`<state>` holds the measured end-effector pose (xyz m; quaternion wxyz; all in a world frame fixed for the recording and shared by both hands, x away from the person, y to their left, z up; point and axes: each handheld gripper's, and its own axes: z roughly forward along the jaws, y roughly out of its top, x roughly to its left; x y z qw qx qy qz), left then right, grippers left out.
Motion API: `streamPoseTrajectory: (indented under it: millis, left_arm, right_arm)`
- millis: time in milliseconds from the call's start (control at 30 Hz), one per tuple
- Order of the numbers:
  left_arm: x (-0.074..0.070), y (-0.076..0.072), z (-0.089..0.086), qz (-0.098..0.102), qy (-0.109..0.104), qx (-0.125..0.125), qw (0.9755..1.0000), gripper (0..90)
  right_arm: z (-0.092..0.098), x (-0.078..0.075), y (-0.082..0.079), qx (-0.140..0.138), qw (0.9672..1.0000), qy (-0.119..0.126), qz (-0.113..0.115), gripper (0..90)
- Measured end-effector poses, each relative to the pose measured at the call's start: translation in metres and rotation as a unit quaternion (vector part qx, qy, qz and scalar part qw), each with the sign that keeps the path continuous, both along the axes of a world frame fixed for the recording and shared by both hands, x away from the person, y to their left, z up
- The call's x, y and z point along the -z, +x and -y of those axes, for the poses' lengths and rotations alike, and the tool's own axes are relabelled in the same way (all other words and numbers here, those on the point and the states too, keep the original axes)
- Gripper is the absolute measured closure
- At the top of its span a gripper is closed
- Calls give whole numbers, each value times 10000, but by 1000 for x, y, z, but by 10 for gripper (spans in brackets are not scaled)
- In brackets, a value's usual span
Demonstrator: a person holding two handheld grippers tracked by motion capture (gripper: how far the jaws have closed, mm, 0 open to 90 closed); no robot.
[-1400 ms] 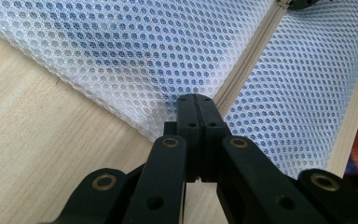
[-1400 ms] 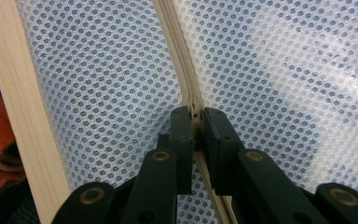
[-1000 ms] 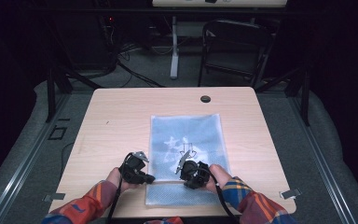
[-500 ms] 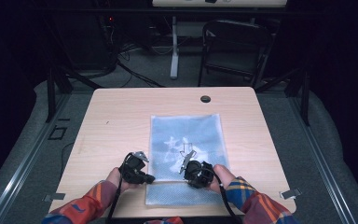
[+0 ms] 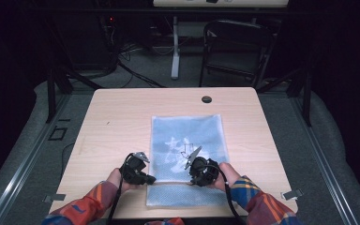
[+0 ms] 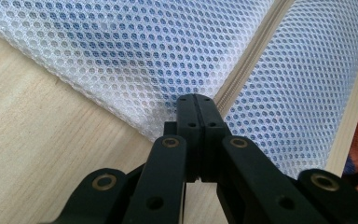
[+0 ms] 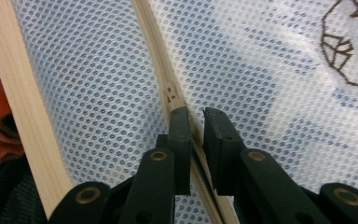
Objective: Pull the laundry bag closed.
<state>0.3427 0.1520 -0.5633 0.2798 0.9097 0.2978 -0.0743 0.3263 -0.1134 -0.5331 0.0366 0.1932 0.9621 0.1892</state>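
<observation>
Working the zipper on a mesh bag at the near table edge

The left gripper is clamped on the mesh bag beside the zipper; the right gripper, just opening, stands slightly apart astride the slider. Best hold the mesh taut and pinch squarely. The pull tab is hard to make out.

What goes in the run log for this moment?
left tool: shut at mesh bag edge | right tool: slightly open, straddling zipper | bag flat on table

A mesh bag lies on the table (toward its near edge), right of centre.
</observation>
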Motion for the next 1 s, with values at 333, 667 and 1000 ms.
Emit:
streamPoseTrajectory:
  millis: [333,667,1000]
  left_arm:
    - [0,0,0,3,2,5,10000,900]
    - [0,0,0,0,-3,2,10000,900]
    - [0,0,0,-6,-9,-5,10000,900]
  right_arm:
    - [-15,12,-1,-287,9993,-224,-61,777]
    - [-18,12,-3,-314,9990,-323,-56,822]
    - [-15,8,-4,-318,9985,-445,-39,823]
